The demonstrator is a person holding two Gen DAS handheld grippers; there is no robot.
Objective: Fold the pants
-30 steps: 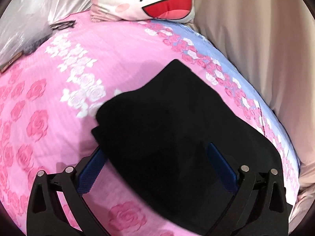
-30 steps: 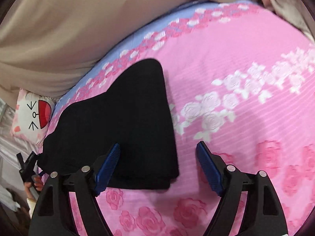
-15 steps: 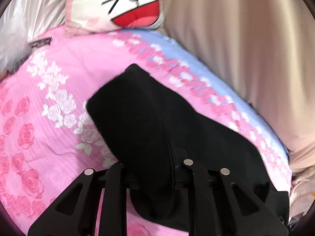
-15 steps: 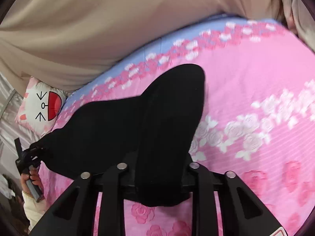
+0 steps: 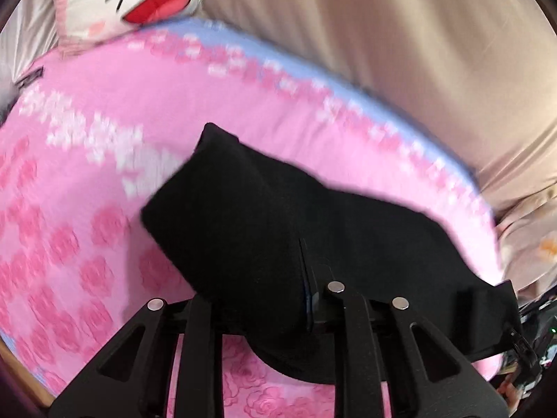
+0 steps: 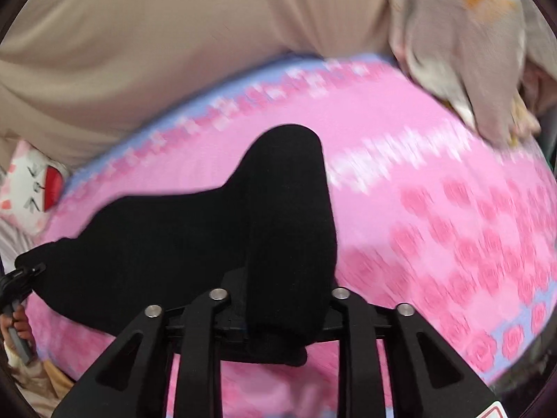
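Observation:
Black pants (image 5: 261, 216) lie bunched on a pink rose-print bed sheet (image 5: 104, 111). My left gripper (image 5: 268, 289) clamps one end of them; cloth drapes over its fingers and hides the pads, and its jaws are opening slightly with the fabric still between them. In the right wrist view the pants (image 6: 156, 244) stretch away to the left. My right gripper (image 6: 278, 292) pinches a thick fold of them, its jaws also easing open around the cloth. The left gripper's tip (image 6: 21, 278) shows at the pants' far end there, above a person's hand (image 6: 17, 327).
A cat-face pillow (image 5: 132, 0) rests at the head of the bed. Beige fabric (image 5: 383, 52) runs along the far side. A grey patterned cloth (image 6: 470, 52) lies on the bed's corner. The bed's near edge (image 5: 21, 365) shows at lower left.
Both grippers went from open over the flat pants to clamped on them. The gripped ends have lifted and moved across the bed, and the cloth now bunches and hangs between the two grips.

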